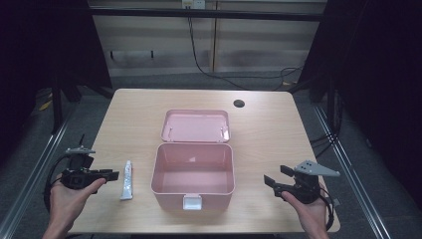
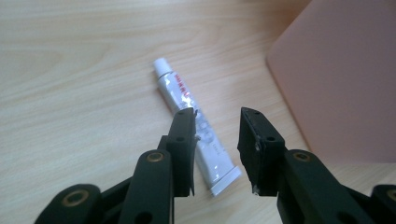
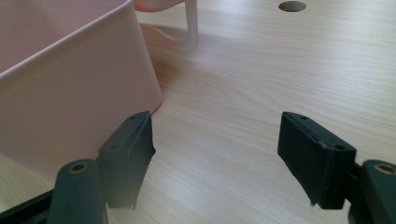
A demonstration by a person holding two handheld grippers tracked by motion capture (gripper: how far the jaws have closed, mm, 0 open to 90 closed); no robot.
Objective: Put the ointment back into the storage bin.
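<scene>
A white tube lies flat on the wooden table, left of an open pink box whose lid is folded back. The box looks empty inside. My left gripper hovers just left of the tube, held in a hand. In the left gripper view its jaws stand apart above the tube's crimped end without touching it; the box wall is at the right. My right gripper is right of the box, open with nothing between its jaws, and the box wall is close on the left.
A white latch sits on the box's front. A round cable hole marks the far side of the table. The box's pink handle curves behind it. Cables trail on the floor beyond.
</scene>
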